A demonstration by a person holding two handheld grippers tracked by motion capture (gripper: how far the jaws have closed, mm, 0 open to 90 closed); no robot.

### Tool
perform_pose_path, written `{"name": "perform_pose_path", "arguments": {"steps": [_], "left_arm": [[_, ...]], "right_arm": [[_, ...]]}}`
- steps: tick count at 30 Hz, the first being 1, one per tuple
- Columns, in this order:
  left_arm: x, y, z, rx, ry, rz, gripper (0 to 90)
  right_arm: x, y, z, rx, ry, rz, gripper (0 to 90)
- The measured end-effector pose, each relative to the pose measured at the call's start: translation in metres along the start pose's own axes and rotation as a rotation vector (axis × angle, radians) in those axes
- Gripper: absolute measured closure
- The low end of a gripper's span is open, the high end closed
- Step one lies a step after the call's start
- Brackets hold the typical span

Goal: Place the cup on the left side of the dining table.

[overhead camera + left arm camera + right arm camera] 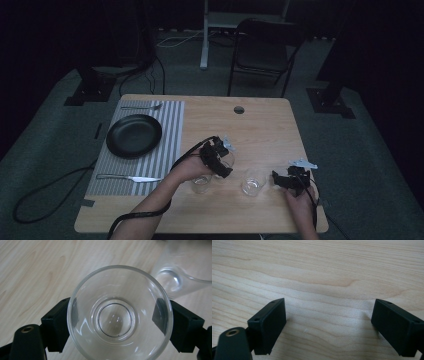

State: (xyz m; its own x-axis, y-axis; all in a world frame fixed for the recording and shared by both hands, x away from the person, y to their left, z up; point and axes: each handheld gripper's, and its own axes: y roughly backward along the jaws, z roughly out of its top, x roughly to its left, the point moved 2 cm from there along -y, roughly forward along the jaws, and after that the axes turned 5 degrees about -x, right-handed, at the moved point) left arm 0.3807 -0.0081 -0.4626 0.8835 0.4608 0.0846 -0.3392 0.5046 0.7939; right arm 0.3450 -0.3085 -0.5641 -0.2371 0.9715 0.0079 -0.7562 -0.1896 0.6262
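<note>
Left gripper [120, 322] clamps an empty glass [120, 315]; second glass [180, 277] beside it.

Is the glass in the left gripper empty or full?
Empty: the glass shows a bare, dry bottom, with the left gripper clamped on its sides.

Dim high view (dark surroundings), bright gripper views, sharp

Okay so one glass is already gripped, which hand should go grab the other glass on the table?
The right. The right gripper is open with nothing between its jaws, right beside the free glass. The left gripper has its jaws around the other glass, so it is occupied.
</note>
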Motion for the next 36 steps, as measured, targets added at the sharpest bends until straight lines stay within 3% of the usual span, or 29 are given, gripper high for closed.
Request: {"name": "perform_pose_path", "arguments": {"steps": [13, 21, 36], "left_arm": [[0.027, 0.004, -0.01, -0.006, 0.081, 0.06, 18.6], [0.042, 0.015, -0.016, -0.032, 0.131, 0.108, 18.6], [0.057, 0.035, -0.042, -0.018, 0.172, 0.16, 18.6]], "right_arm": [[0.0, 0.0, 0.0, -0.001, 0.001, 0.0, 12.1], [0.0, 0.0, 0.0, 0.0, -0.001, 0.0, 12.1], [0.0, 0.0, 0.0, 0.001, -0.001, 0.0, 12.1]]}}
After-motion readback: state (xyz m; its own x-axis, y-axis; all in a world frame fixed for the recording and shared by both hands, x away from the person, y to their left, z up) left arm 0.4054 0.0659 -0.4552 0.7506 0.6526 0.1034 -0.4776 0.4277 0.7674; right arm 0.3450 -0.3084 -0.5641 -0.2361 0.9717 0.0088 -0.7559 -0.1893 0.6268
